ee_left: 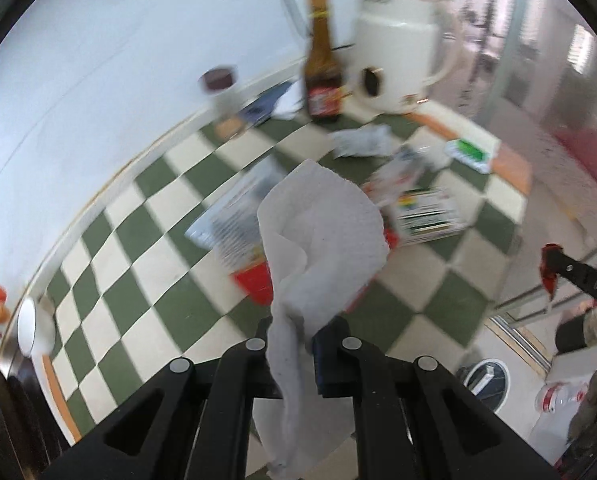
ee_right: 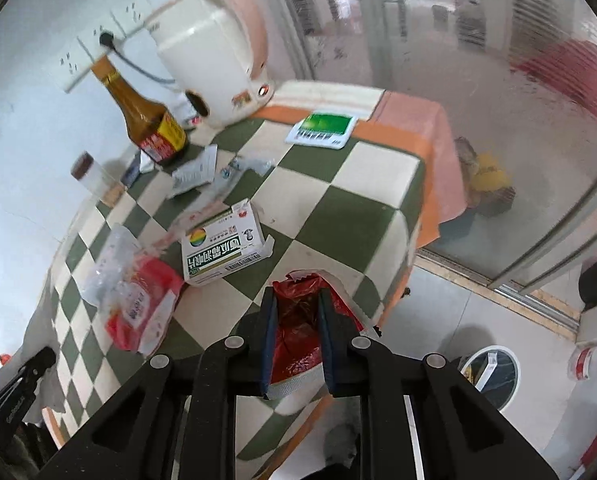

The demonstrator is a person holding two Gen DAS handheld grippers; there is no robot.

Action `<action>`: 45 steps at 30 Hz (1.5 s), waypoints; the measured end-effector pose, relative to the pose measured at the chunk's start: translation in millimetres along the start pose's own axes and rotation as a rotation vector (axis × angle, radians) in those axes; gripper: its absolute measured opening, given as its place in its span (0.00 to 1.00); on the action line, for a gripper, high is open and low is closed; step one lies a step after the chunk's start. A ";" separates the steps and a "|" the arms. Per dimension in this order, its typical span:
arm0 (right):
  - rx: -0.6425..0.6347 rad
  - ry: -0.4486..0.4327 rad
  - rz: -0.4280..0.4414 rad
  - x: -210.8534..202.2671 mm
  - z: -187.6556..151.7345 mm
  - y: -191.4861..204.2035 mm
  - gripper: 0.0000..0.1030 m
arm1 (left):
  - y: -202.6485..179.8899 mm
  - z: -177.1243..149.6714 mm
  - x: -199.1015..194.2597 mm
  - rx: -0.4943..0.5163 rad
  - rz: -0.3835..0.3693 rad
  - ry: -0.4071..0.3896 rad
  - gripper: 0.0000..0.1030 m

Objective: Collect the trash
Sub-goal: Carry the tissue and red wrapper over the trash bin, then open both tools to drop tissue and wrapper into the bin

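My left gripper (ee_left: 298, 332) is shut on a white paper towel (ee_left: 322, 232) and holds it above the checkered tablecloth (ee_left: 146, 280). My right gripper (ee_right: 297, 300) is shut on a red foil wrapper (ee_right: 298, 320) near the table's front edge. On the table lie a clear and red plastic bag (ee_right: 138, 300), a green and white medicine box (ee_right: 222, 250), crumpled paper (ee_right: 194, 172) and a green and white packet (ee_right: 322, 128). The right gripper's tip with the red wrapper shows at the right of the left wrist view (ee_left: 550, 268).
A brown sauce bottle (ee_right: 146, 120), a white kettle (ee_right: 214, 52) and a small jar (ee_right: 94, 176) stand at the back by the wall. A round bin (ee_right: 492, 372) stands on the floor right of the table. A glass sliding door (ee_right: 498, 100) lies beyond.
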State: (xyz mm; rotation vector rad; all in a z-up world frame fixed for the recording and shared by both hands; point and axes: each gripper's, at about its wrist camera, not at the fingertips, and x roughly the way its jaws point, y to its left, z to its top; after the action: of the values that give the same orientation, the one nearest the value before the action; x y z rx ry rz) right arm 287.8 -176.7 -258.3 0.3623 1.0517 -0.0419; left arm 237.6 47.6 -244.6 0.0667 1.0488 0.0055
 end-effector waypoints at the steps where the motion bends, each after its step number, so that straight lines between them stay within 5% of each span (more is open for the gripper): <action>1: 0.018 -0.019 0.000 -11.3 -3.2 -6.0 0.19 | -8.6 1.5 -5.4 0.018 -0.020 -0.010 0.05; 12: 0.225 -0.137 -0.133 -99.0 -50.5 -123.1 0.19 | -180.5 -13.9 -37.1 0.337 -0.266 -0.023 0.05; 24: 0.583 -0.083 -0.287 -122.8 -173.1 -371.3 0.19 | -435.9 -127.1 35.0 0.664 -0.426 0.244 0.05; 32: 0.806 0.048 -0.206 -10.6 -301.0 -526.5 0.19 | -572.4 -258.2 197.1 0.711 -0.495 0.561 0.06; 38: 0.919 0.124 -0.114 120.9 -384.5 -605.7 0.19 | -630.1 -342.1 316.2 0.789 -0.436 0.659 0.06; 45: 0.909 0.174 -0.083 240.8 -415.6 -642.6 0.19 | -638.9 -385.8 391.6 0.853 -0.382 0.714 0.10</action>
State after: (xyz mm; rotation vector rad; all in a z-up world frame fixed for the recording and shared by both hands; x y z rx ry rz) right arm -72.9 -617.9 -822.9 1.1572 1.1753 -0.5843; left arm 81.3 -555.5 -812.3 0.6741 1.6994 -0.8191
